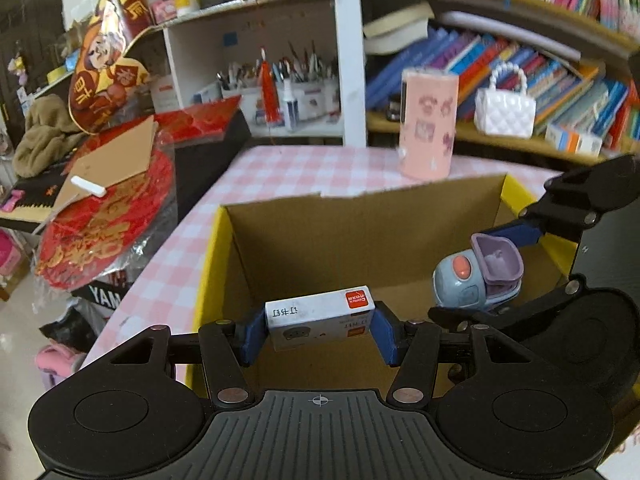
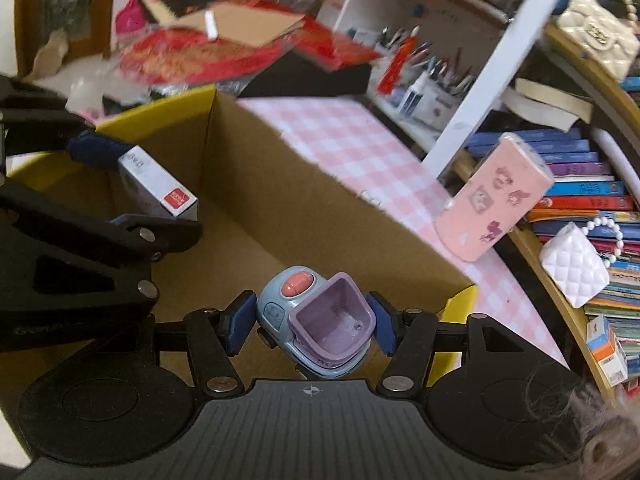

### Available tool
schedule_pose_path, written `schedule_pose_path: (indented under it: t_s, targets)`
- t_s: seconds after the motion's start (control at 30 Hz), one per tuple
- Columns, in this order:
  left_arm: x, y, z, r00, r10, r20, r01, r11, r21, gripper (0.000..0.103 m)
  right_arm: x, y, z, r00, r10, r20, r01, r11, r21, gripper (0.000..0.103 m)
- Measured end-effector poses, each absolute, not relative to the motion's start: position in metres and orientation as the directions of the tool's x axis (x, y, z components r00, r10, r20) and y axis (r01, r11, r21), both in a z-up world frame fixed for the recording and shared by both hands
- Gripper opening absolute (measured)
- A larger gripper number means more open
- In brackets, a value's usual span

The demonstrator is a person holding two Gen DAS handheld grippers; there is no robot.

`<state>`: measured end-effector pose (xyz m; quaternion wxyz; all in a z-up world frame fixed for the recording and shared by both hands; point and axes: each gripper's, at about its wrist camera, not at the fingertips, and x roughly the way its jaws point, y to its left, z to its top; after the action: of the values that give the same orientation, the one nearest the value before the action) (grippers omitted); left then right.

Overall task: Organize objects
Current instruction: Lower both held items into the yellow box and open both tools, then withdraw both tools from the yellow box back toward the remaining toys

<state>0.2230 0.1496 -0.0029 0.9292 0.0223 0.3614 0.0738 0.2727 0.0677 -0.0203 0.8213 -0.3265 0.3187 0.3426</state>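
My left gripper (image 1: pixel 320 332) is shut on a white staple box (image 1: pixel 320 316) with a red label and holds it over the open cardboard box (image 1: pixel 360 208) with yellow flaps. My right gripper (image 2: pixel 312 320) is shut on a blue and purple toy truck (image 2: pixel 316 316) and holds it inside the same box (image 2: pixel 320 184). In the left wrist view the toy truck (image 1: pixel 476 276) hangs at the right. In the right wrist view the staple box (image 2: pixel 160 188) shows at the left between the other gripper's blue pads.
The box stands on a table with a pink checked cloth (image 1: pixel 304 164). A pink cylinder with stickers (image 1: pixel 428 124) stands behind the box. Bookshelves with a white quilted handbag (image 1: pixel 504 108) are behind. Red decorations and cardboard (image 1: pixel 112 184) lie at the left.
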Motion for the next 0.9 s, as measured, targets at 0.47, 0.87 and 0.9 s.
schedule_pose_path:
  t_s: [0.47, 0.87, 0.9]
  targets:
    - [0.203, 0.153, 0.028, 0.805, 0.195, -0.56, -0.175, 0.98, 0.089, 0.081, 0.262, 0.062, -0.001, 0.633, 0.387, -0.671, -0.728, 0.593, -0.344, 0.067]
    - [0.144, 0.17, 0.055, 0.844, 0.249, -0.476, -0.292, 0.956, -0.017, 0.089, 0.205, 0.034, 0.043, 0.794, 0.363, -0.488, -0.531, 0.805, -0.265, 0.07]
    - [0.138, 0.172, 0.056, 0.843, 0.254, -0.474, -0.3, 0.954, -0.022, 0.089, 0.199, 0.031, 0.044, 0.801, 0.356, -0.48, -0.515, 0.82, -0.251, 0.07]
